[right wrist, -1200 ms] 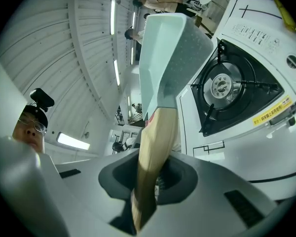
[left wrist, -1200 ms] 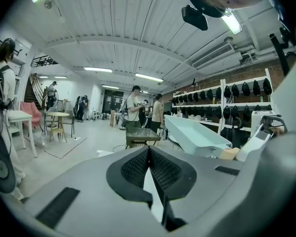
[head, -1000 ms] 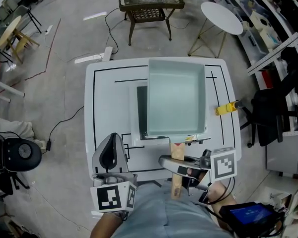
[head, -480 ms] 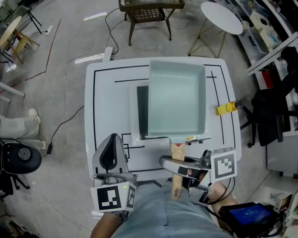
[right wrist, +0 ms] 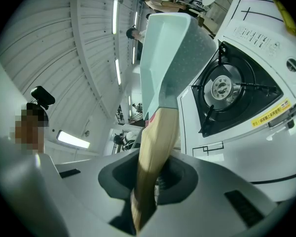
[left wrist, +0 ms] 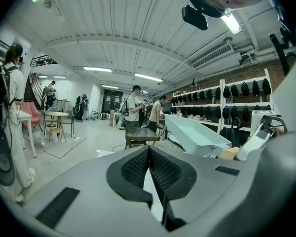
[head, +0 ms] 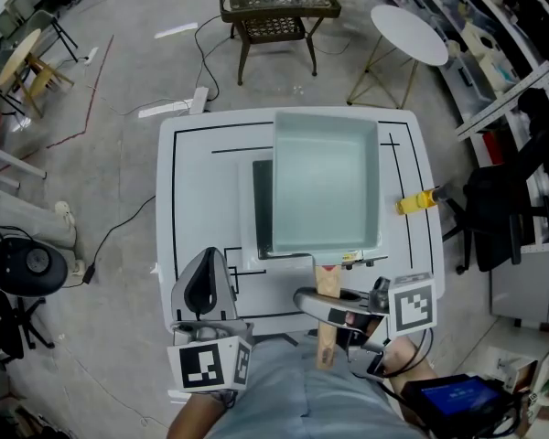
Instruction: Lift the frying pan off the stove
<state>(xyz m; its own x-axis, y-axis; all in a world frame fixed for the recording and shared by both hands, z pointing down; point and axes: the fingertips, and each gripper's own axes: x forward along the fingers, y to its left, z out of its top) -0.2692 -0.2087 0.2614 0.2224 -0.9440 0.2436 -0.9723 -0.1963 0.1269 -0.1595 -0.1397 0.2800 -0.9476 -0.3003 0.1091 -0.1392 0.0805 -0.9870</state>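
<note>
My right gripper clamps the wooden handle to hold the frying pan clear of the stove; left gripper, unneeded, jaws together.

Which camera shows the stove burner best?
The right gripper view: the burner sits uncovered beside the raised pan, its ring and grate plain. In the head view the pan hides it; only a dark strip of stove shows at the pan's left. The left gripper view shows none of it.
</note>
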